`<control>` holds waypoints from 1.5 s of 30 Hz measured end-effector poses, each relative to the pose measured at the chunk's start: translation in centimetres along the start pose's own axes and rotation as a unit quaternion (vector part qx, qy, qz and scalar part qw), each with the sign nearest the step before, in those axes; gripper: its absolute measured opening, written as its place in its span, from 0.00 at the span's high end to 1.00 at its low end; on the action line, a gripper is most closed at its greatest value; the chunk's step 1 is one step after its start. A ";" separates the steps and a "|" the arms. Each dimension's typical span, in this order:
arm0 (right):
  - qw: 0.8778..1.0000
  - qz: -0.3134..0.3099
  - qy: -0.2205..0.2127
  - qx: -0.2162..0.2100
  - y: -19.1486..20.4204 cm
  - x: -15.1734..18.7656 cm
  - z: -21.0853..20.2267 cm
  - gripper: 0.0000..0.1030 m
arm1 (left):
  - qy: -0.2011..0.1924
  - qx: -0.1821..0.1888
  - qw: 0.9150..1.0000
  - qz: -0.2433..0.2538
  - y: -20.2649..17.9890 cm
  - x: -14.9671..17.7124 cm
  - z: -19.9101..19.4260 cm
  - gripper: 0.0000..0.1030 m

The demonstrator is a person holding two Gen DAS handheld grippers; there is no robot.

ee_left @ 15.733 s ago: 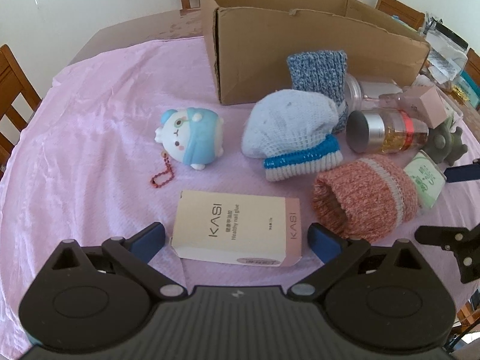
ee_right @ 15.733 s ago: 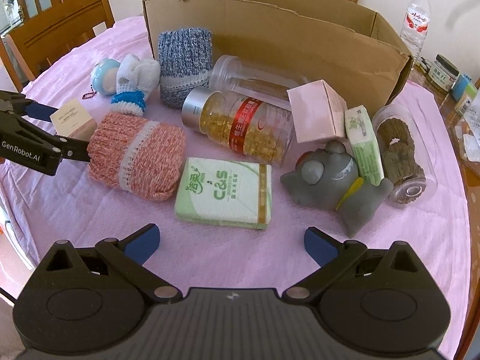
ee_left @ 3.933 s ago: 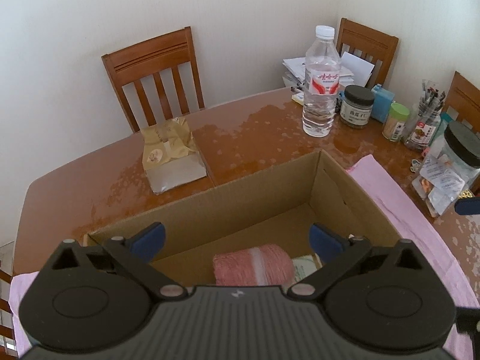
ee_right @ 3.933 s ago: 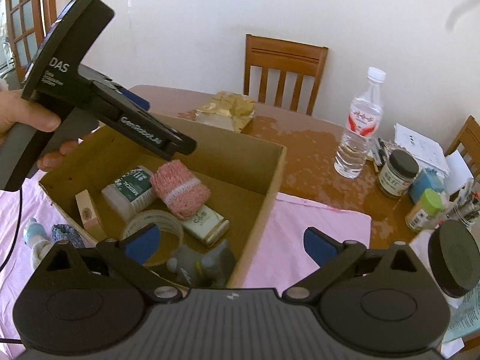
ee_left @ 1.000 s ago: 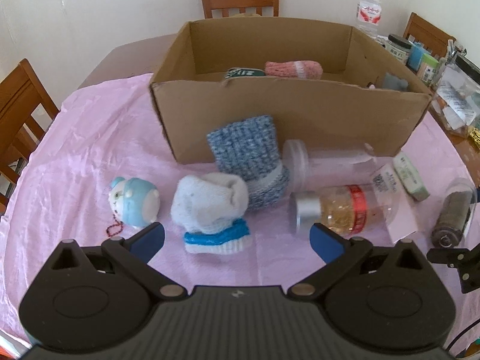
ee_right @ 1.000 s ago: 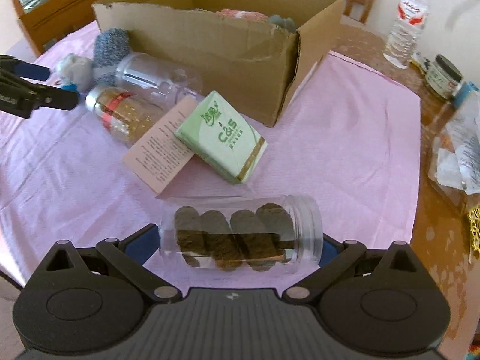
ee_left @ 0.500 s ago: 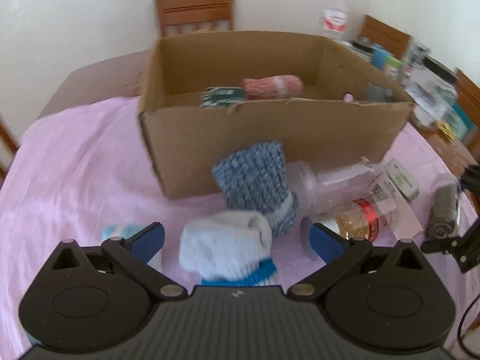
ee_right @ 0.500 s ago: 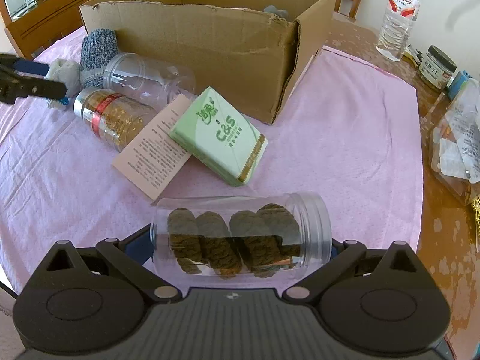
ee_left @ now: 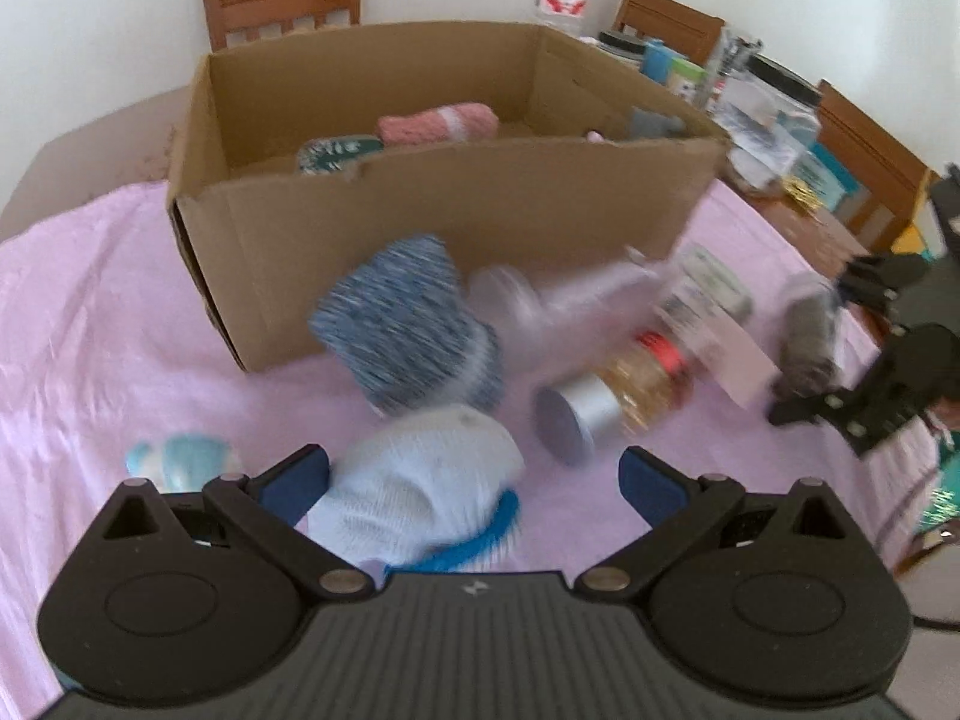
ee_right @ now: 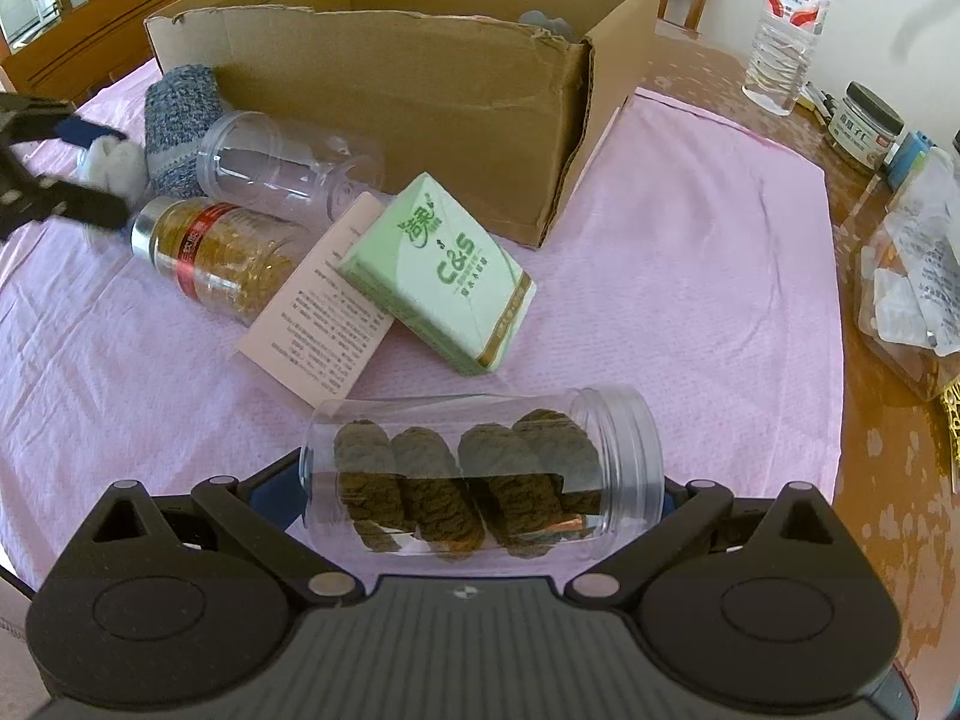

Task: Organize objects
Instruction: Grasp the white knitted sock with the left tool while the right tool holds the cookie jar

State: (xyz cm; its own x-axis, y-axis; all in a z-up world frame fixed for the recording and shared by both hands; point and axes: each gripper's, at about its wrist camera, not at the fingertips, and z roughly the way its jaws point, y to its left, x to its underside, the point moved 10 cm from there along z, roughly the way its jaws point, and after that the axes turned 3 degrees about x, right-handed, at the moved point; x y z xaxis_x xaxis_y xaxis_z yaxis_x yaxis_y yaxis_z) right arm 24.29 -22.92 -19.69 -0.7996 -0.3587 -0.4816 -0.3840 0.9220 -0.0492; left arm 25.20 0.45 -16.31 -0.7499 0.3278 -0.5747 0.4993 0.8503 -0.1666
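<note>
My right gripper [ee_right: 480,489] is shut on a clear jar of brown cookies [ee_right: 480,474], held sideways just above the pink cloth. My left gripper [ee_left: 474,480] is open, with a white and blue knit sock [ee_left: 420,498] lying between its fingers, not squeezed. Beyond it lie a blue-grey knit roll [ee_left: 408,324], an empty clear jar [ee_left: 558,300] and a silver-capped jar of yellow capsules [ee_left: 606,402]. The cardboard box [ee_left: 420,222] behind holds a pink knit roll [ee_left: 438,123] and other items. A green tissue pack [ee_right: 438,273] and a pink leaflet [ee_right: 324,330] lie before the box.
A small blue plush toy [ee_left: 174,459] lies left of the sock. Off the cloth to the right are a water bottle [ee_right: 786,24], small jars [ee_right: 864,126] and clutter. Wooden chairs [ee_left: 282,0] stand around the table. My right gripper shows at the left wrist view's right edge [ee_left: 864,390].
My left gripper has moved down and forward so the white sock now lies between its fingers. My right gripper has lifted the cookie jar slightly and stays shut on it.
</note>
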 end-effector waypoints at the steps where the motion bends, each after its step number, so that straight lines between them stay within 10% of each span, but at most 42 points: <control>1: 1.000 -0.001 0.000 0.000 0.0 0.0 0.0 0.00 | 0.006 0.003 1.000 -0.002 -0.3 0.5 -0.2 0.01; 45: 1.000 -0.009 -0.014 -0.006 0.1 0.2 -0.3 0.00 | -0.005 -0.203 0.960 -0.194 2.1 2.8 2.6 0.01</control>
State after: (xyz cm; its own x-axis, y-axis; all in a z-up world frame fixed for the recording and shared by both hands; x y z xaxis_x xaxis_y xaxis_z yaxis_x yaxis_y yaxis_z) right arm 23.96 -22.91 -19.56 -0.7796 -0.3706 -0.5048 -0.4035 0.9137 -0.0476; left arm 25.27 2.05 -20.29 -0.8398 -0.0486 -0.5406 -0.0287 0.9986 -0.0453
